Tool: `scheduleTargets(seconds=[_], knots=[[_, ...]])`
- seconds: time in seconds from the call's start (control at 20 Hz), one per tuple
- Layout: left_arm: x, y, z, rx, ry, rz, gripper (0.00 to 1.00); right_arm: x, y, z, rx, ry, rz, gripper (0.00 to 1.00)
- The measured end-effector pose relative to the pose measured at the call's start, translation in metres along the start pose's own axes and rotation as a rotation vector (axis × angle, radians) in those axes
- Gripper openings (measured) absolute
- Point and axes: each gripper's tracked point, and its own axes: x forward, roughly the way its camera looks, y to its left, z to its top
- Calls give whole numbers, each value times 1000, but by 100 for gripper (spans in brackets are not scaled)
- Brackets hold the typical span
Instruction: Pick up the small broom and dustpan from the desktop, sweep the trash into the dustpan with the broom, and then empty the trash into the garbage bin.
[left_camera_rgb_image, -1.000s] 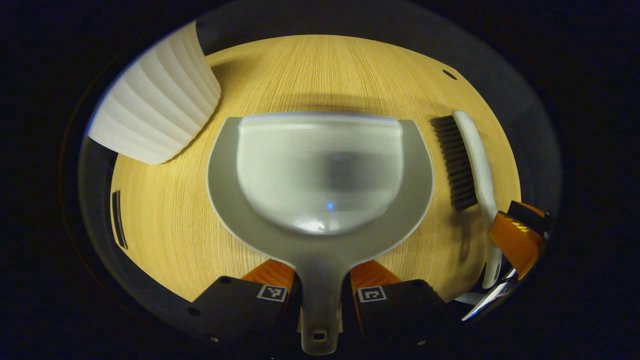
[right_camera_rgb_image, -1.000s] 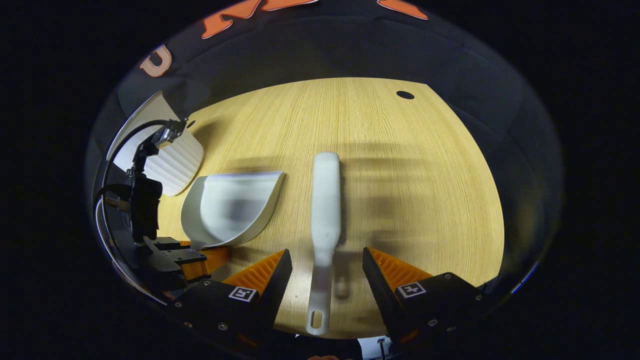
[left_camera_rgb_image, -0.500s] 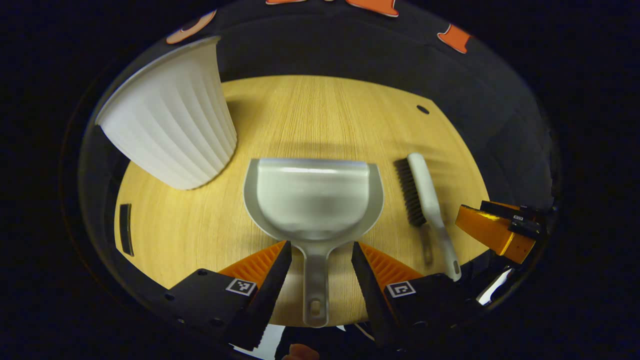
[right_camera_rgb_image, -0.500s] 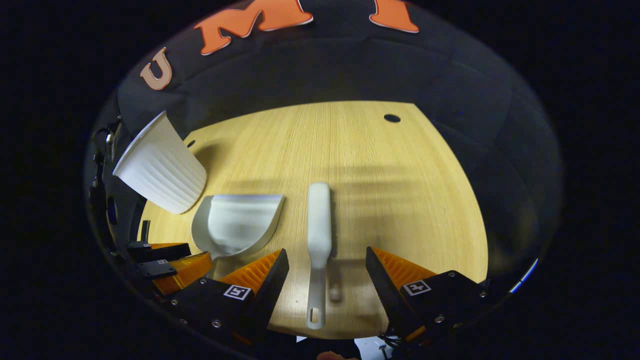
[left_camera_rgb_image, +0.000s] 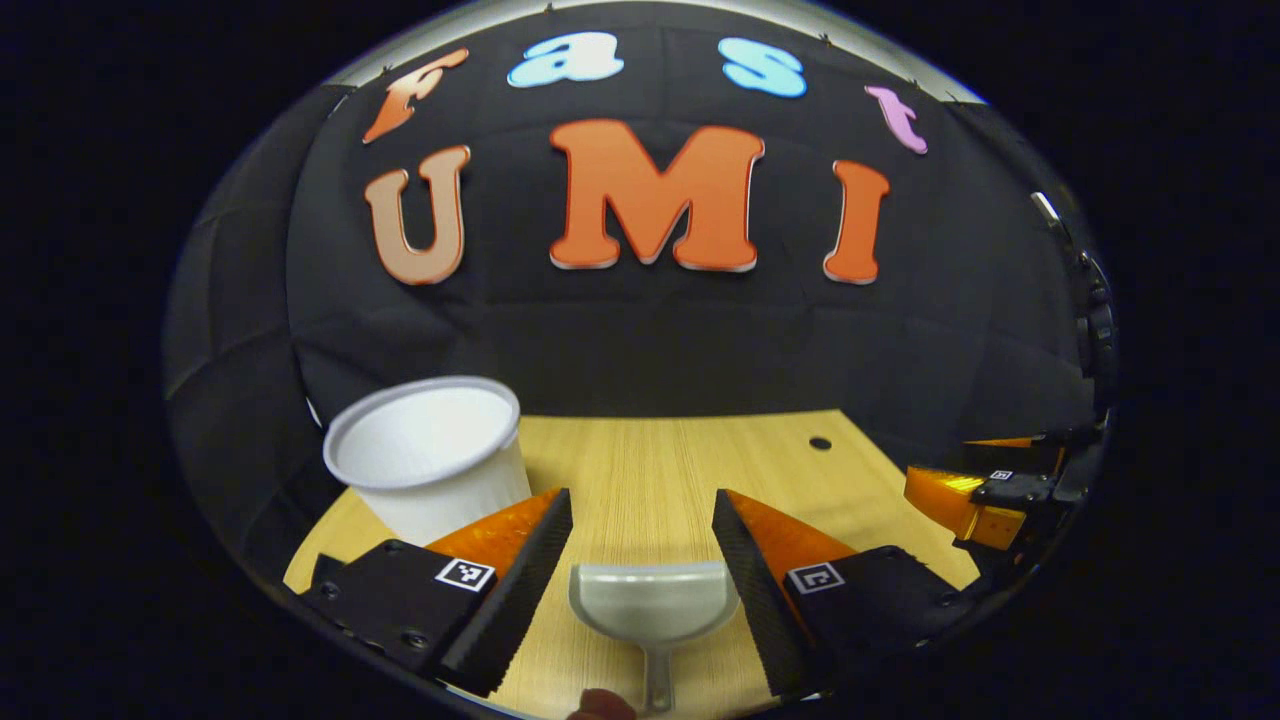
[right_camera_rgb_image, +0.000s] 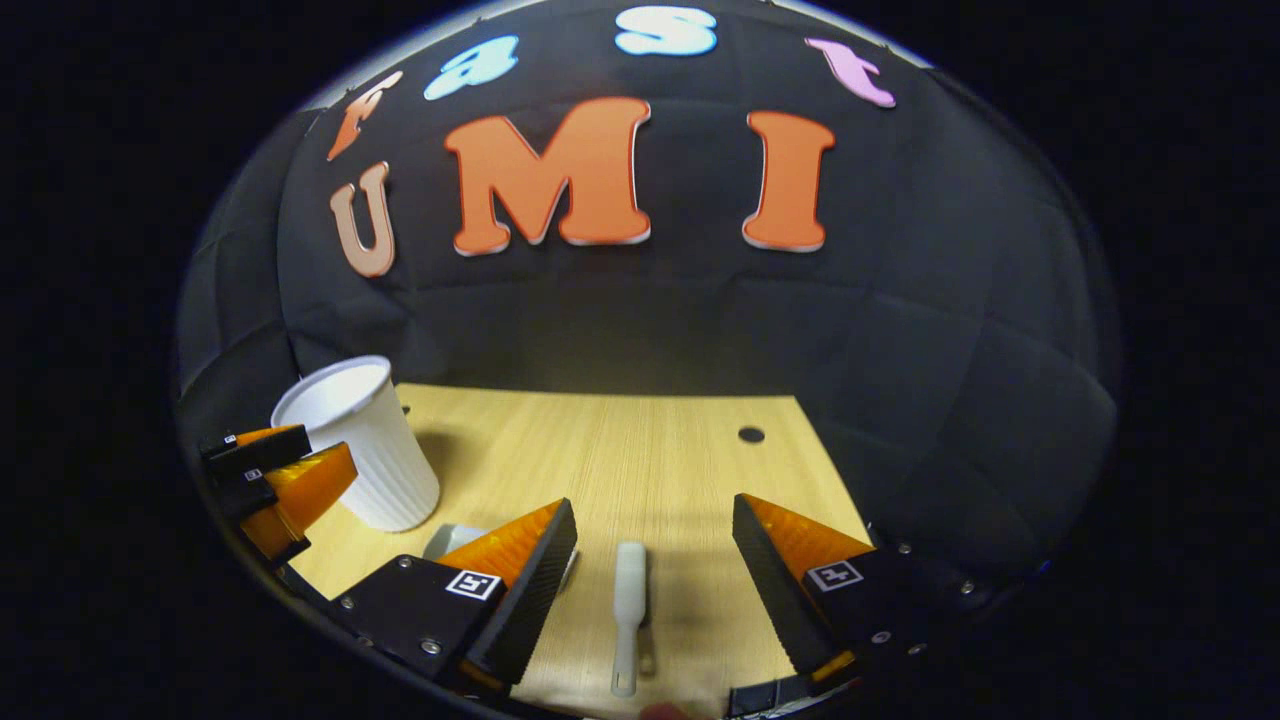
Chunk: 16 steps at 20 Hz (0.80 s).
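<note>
**Both grippers held spread above the tools on the desk**

Pale wood desktop (left_camera_rgb_image: 640, 460) runs back to the black cloth wall, with a small round hole (left_camera_rgb_image: 820, 442) near its far right corner. On it lies the grey dustpan (left_camera_rgb_image: 652, 604), mouth toward the wall and handle toward the camera, seen between the fingers of the left gripper (left_camera_rgb_image: 640, 590). That gripper's jaws are spread wide and touch nothing. Just beside the dustpan, to its right, the small white broom (right_camera_rgb_image: 628, 600) lies flat, its handle toward the camera, framed between the wide-open fingers of the right gripper (right_camera_rgb_image: 650, 590), which also grips nothing. Left of the dustpan stands the white ribbed garbage bin (left_camera_rgb_image: 428, 455), upright and open at the top. In the left gripper view the other gripper shows at the right edge.
</note>
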Motion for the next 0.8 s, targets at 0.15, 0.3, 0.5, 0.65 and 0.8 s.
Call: scheduleTargets(seconds=[0.15, 0.3, 0.5, 0.65, 0.8], knots=[[-13, 3, 11, -31, -238, -5, 90, -28, -14, 26, 8, -142, -4, 95], [-32, 4, 20, -36, -396, -8, 87, -59, -26, 42, 3, -278, -27, 95], [-39, 0, 24, -15, -488, -2, 90, -78, -30, 65, 7, -432, -48, 94], [-55, 3, 32, -38, -548, -46, 89, -78, -27, 63, 1, -456, -34, 94], [-56, -5, 23, -21, -532, -41, 89, -83, -24, 63, -32, -470, -42, 94]])
